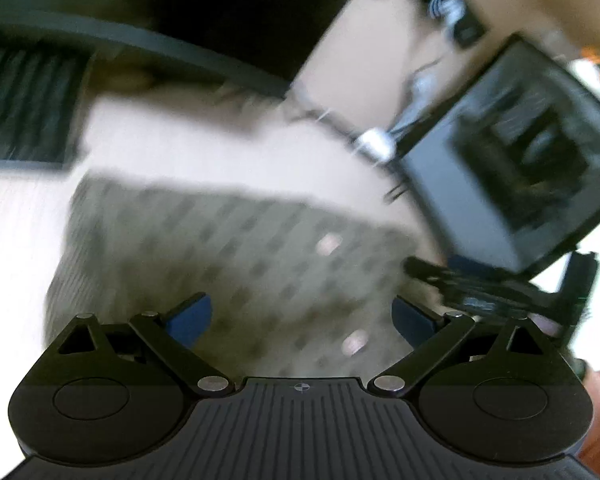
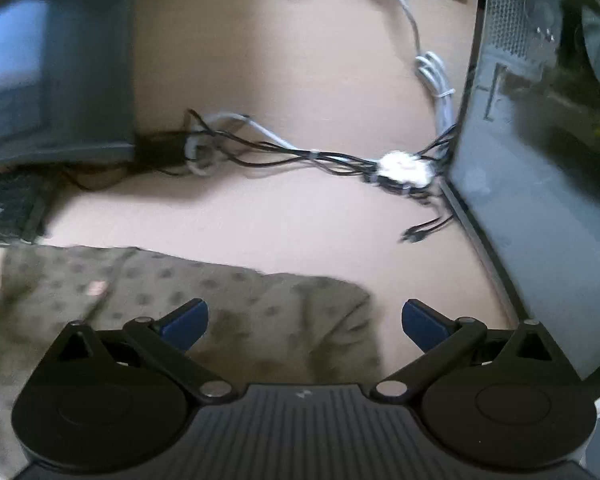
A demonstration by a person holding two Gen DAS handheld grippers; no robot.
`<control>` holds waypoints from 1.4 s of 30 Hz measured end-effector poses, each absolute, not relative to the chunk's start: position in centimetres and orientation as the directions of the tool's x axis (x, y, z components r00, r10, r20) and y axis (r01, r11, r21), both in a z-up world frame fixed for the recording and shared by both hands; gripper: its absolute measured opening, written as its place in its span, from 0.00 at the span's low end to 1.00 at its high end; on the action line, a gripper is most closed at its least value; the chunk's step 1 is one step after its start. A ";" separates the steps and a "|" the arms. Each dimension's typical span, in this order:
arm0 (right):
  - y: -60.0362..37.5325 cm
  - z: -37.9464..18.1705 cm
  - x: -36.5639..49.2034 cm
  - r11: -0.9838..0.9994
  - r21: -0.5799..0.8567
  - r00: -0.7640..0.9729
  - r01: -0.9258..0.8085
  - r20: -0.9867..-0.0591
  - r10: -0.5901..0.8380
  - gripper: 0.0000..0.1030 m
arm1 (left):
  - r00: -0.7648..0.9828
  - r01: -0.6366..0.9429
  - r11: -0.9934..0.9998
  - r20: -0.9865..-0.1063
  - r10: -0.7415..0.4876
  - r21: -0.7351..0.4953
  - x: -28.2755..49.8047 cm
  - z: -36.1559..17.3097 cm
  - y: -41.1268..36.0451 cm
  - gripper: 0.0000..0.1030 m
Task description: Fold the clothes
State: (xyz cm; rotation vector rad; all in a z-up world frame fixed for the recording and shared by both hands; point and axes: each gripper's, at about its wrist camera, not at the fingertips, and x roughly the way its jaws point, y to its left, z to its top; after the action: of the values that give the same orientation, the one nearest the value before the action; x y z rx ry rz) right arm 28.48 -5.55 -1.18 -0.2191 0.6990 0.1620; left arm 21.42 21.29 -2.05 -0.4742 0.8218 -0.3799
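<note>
Below: dotted garment (image 1: pixel 228 248) under both spread grippers (image 1: pixel 302 314) (image 2: pixel 305 322).

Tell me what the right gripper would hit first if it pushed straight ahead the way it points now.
Most likely the grey-green patterned garment lying just ahead of the open right gripper. Past its edge lies bare table, then the cable bundle. Depth is unclear.

We see the garment (image 1: pixel 228 256) motion-blurred, its near part hidden under the left gripper (image 1: pixel 301 316), pattern unreadable.
</note>
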 end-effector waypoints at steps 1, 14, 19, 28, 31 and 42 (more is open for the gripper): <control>-5.3 -2.1 29.0 0.956 -0.198 0.747 -0.216 -0.664 0.031 1.00 | 0.617 0.125 0.834 -0.617 -0.489 -0.537 21.8 -2.5 21.2 0.97; -6.7 -2.4 22.8 0.931 -0.190 0.746 -0.313 -0.655 0.117 1.00 | 0.566 0.022 0.845 -0.691 -0.450 -0.534 22.8 -4.6 22.0 0.98; -7.5 -5.2 22.3 0.944 -0.172 0.698 -0.282 -0.712 0.078 1.00 | 0.576 0.031 0.837 -0.674 -0.462 -0.547 21.3 -4.3 23.2 0.98; -9.4 -1.3 25.6 0.975 0.073 0.714 -0.208 -0.670 0.202 1.00 | 0.665 -0.013 0.858 -0.645 -0.377 -0.514 19.3 -1.6 26.2 0.98; -9.7 0.2 28.3 0.909 0.341 0.664 -0.240 -0.625 0.410 1.00 | 0.679 0.007 0.812 -0.593 -0.433 -0.584 20.1 -1.1 26.5 0.98; -7.9 -4.4 35.1 0.802 0.567 0.542 -0.187 -0.621 0.566 0.80 | 0.667 -0.050 0.712 -0.554 -0.499 -0.701 27.3 -5.6 26.3 0.98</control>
State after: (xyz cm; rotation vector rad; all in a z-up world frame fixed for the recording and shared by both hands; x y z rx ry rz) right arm 35.13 -7.86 -4.43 0.4707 0.8934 0.4672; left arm 27.27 26.29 -5.58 -0.7514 0.8151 -0.2818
